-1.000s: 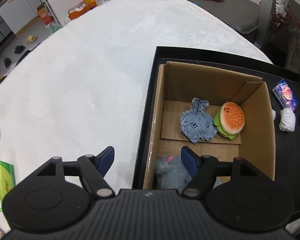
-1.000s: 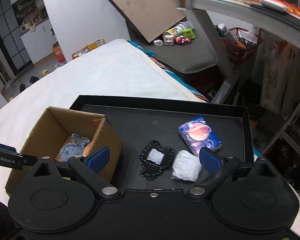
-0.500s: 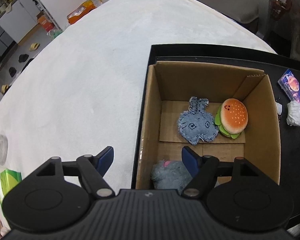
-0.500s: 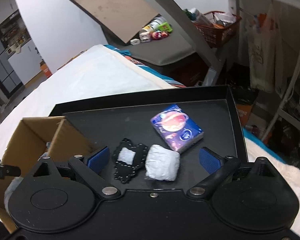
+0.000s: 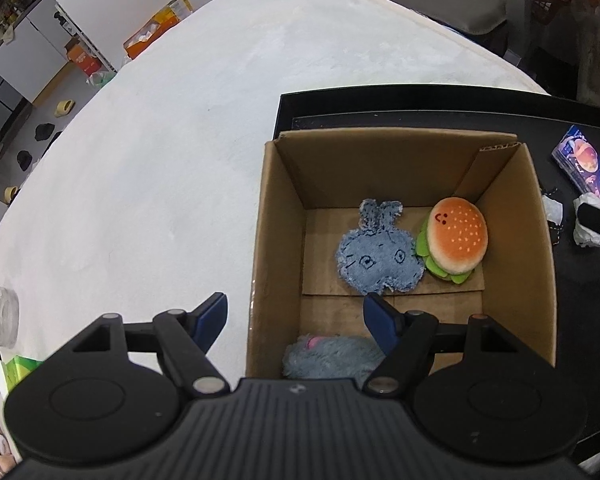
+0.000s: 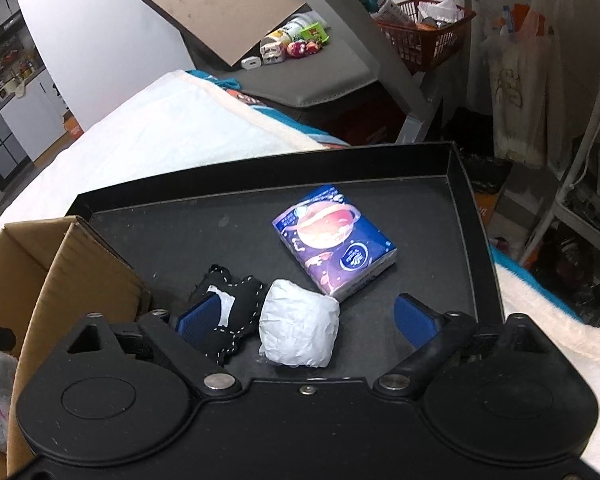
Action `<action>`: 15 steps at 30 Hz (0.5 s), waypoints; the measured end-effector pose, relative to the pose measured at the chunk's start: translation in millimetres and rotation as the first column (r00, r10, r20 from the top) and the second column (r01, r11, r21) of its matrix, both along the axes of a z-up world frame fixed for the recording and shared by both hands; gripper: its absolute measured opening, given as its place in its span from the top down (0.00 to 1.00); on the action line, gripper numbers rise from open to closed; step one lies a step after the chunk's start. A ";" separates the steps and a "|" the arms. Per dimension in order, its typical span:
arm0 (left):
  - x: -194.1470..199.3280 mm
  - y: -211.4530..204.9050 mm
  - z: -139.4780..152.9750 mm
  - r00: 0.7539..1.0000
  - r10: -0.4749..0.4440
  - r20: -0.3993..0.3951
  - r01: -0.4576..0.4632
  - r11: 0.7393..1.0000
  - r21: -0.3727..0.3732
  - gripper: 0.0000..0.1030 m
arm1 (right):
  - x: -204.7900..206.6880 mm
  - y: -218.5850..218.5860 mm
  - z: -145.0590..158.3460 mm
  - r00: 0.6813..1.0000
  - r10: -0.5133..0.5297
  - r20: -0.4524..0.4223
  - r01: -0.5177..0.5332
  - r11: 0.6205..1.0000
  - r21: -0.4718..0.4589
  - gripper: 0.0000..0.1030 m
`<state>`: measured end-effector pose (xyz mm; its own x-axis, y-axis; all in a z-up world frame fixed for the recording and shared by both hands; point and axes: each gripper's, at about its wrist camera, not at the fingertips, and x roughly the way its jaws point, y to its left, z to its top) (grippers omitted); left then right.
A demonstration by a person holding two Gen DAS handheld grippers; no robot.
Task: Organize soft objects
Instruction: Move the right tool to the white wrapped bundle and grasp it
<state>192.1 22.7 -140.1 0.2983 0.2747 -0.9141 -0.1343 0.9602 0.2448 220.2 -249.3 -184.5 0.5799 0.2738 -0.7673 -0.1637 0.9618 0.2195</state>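
Cardboard box [image 5: 280,240] fills the left wrist view: flat blue bunny plush [image 5: 376,256] beside burger plush [image 5: 456,240], fuzzy grey plush [image 5: 332,356] at the near wall. Left gripper [image 5: 294,318] hovers above, jaws spread, empty. Right wrist view: right gripper [image 6: 306,316], jaws released, straddles a crumpled white bundle [image 6: 300,328] on the black tray [image 6: 472,216], black stitched pouch [image 6: 236,312] and tissue pack [image 6: 336,252] alongside.

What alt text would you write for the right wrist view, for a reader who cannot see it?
Open right tongs hover over a crumpled white wad on a black tray. A black stitched fabric piece lies left of the wad, a planet-print tissue pack behind it. A cardboard box stands at the tray's left end.
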 end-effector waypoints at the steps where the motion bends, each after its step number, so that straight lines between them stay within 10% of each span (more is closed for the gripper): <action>1: 0.5 -1.5 0.4 1.000 -0.002 -0.001 0.002 1.000 0.001 0.29 | 0.2 0.4 -1.1 1.000 0.003 -0.005 -0.003 1.000 -0.002 0.21; 4: 0.8 -5.7 1.5 1.000 -0.010 -0.001 0.010 1.000 0.007 0.29 | 2.1 1.7 -5.4 0.999 0.016 -0.032 -0.016 1.000 -0.010 0.62; 15: -2.8 -15.2 -2.7 1.000 -0.016 -0.013 0.016 1.000 0.006 0.29 | -6.5 -2.8 -4.9 0.994 0.010 -0.113 -0.014 0.999 -0.035 0.62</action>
